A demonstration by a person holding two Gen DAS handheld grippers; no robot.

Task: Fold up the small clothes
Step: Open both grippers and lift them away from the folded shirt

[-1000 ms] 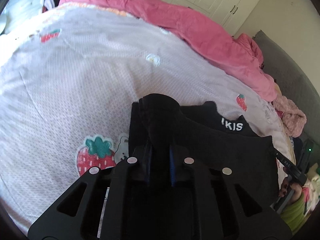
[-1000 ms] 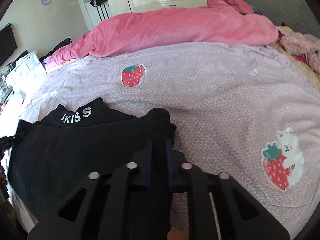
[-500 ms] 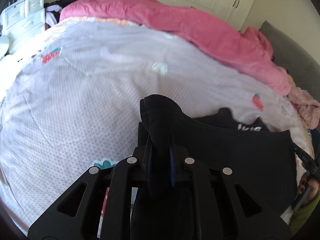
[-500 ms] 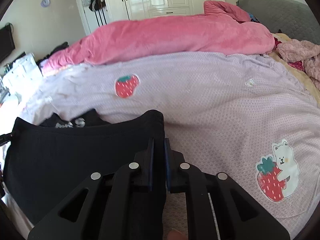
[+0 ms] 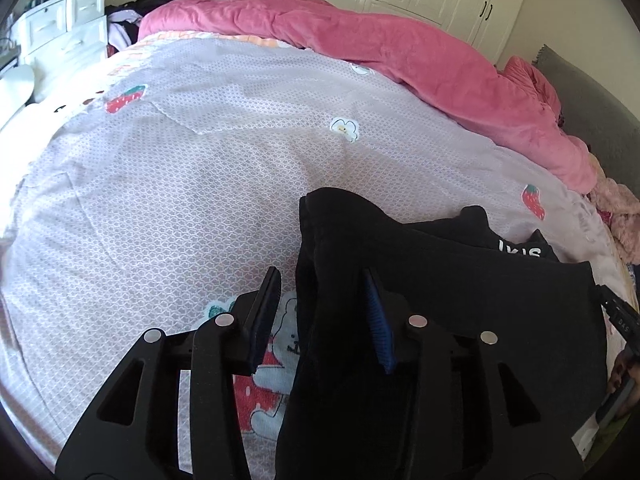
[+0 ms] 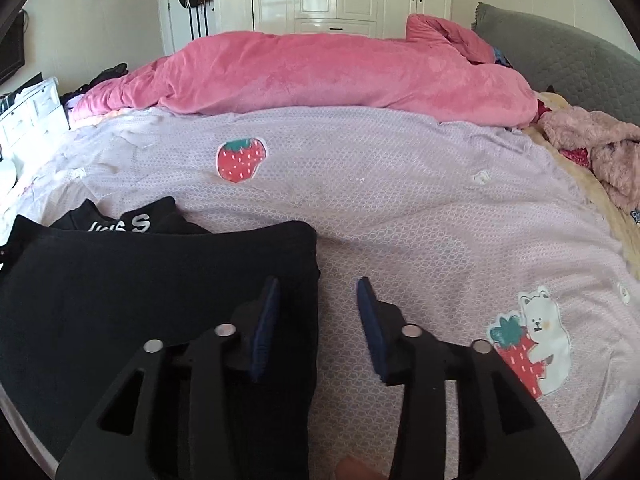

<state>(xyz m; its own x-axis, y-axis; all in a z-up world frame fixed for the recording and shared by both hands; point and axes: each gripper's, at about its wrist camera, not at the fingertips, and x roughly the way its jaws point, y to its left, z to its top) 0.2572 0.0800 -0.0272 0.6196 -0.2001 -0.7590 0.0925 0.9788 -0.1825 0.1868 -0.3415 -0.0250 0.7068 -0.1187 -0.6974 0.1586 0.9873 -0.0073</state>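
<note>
The left gripper (image 5: 320, 292) had its jaws opening, a bunched fold of the black garment (image 5: 460, 300) between them and leaning on the right pad. The garment lay folded on the lilac bedspread (image 6: 400, 200). The right gripper (image 6: 318, 304) was opening too, its jaws straddling the garment's edge without pressing it.

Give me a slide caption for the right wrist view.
Right gripper opening, jaws clear of the folded black garment on the strawberry-print bedspread.
</note>
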